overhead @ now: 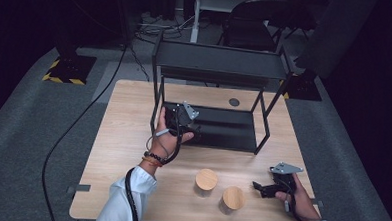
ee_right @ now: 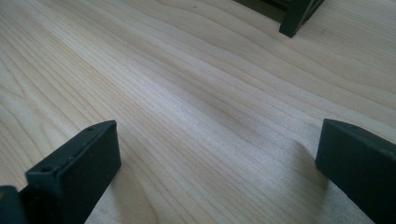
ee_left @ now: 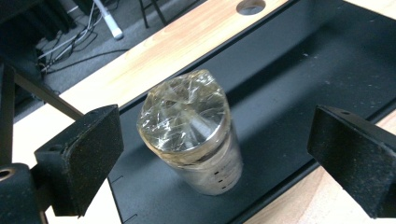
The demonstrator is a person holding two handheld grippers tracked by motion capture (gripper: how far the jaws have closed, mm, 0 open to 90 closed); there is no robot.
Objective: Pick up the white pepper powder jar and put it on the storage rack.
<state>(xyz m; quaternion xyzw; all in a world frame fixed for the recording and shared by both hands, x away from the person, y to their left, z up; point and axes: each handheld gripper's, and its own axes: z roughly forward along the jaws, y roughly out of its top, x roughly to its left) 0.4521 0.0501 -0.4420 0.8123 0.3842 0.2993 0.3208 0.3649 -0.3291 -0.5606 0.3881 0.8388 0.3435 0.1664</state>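
Jaws of the left gripper are spread clear of the jar at frame centre, apparently released onto the black shelf.

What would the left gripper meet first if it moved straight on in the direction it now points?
Most likely the plastic-wrapped jar standing on the rack's bottom shelf. It lies ahead, between the open jaws of the left gripper, untouched; how far off is unclear.

Dark lab/studio: hazard-taped stand bases, floor cables
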